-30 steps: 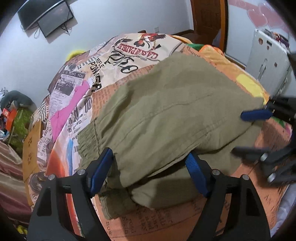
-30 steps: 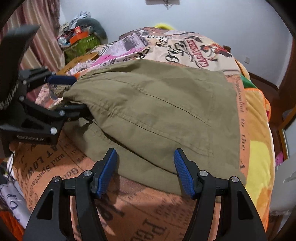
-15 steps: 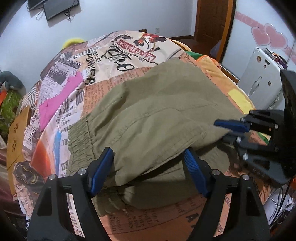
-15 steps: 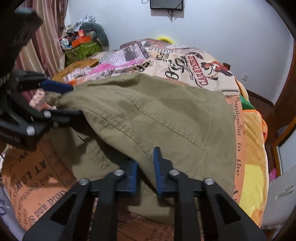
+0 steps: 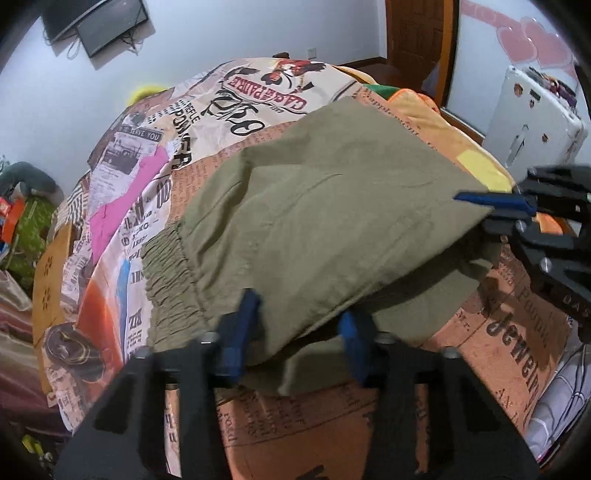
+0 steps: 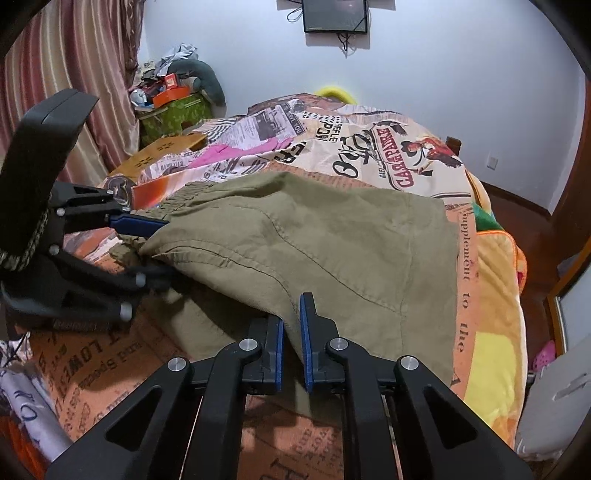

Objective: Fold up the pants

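The olive pants (image 6: 332,251) lie on the bed (image 6: 487,369), their near edge pinched in the right claw (image 6: 291,343), while the left claw (image 5: 299,332), its jaws having just been closing, straddles that edge, contact undetermined.

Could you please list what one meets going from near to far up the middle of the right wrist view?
Right hand-held gripper → olive pants → newspaper-print bedspread → yellow object at the bed's far edge → wall screen.

Left gripper (image 5: 299,328): angled down, jaws just been closing, cloth between pads. Right gripper (image 6: 291,332): angled down, jaws nearly together, pinching cloth fold.
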Tool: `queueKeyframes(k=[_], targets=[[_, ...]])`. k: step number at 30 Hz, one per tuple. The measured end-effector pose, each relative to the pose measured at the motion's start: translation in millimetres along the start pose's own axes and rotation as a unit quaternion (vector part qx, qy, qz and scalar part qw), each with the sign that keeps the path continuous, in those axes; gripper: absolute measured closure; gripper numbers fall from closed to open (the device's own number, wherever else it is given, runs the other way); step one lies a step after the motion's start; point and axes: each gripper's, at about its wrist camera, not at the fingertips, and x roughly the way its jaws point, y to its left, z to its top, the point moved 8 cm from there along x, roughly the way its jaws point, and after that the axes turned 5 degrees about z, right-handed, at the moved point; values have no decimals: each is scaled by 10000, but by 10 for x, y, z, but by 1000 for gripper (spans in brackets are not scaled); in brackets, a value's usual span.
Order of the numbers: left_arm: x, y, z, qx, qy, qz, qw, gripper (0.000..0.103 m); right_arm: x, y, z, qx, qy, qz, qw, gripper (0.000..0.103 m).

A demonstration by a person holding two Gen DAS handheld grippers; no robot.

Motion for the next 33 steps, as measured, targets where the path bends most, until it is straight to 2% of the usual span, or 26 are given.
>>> queueKeyframes(k=[4,9,15,17,19,21,22,27,30,33], targets=[[-106,35,-33,-207,-90,-318,9992,75,-30,38,-75,-78,40,-9,10000,96],[-139,-38,-122,-92,-102,-376,9992,75,-75,54,-128,-124,57,-28,9999,96],[-63,-81,-259,-160,114,-432,9989,75,2,47,-273,13,199,-63,9998,92],[-110,-46,-290,-307,147,-536,9980,72,-5,46,-329,112,258,-67,9996,91],[-173,14,-331,-487,176,-682,9963,61,-44,36,-366,182,270,-15,9995,77],[-234,97,-361,-646,145,-708,9953,54,-109,33,-402,193,217,-16,9996,63],[-285,177,-387,-736,107,-692,9948,54,-152,12,-417,189,192,-53,9996,60],[-438,611,-482,-1236,-49,-365,9917,41,-319,-93,-469,266,149,-269,9992,60],[-434,863,-528,-1579,-12,-243,9871,40,-408,-226,-451,500,46,-396,9980,59],[-382,1013,-554,-1907,59,-271,9813,40,-486,-426,-434,878,-71,-533,9947,59]])
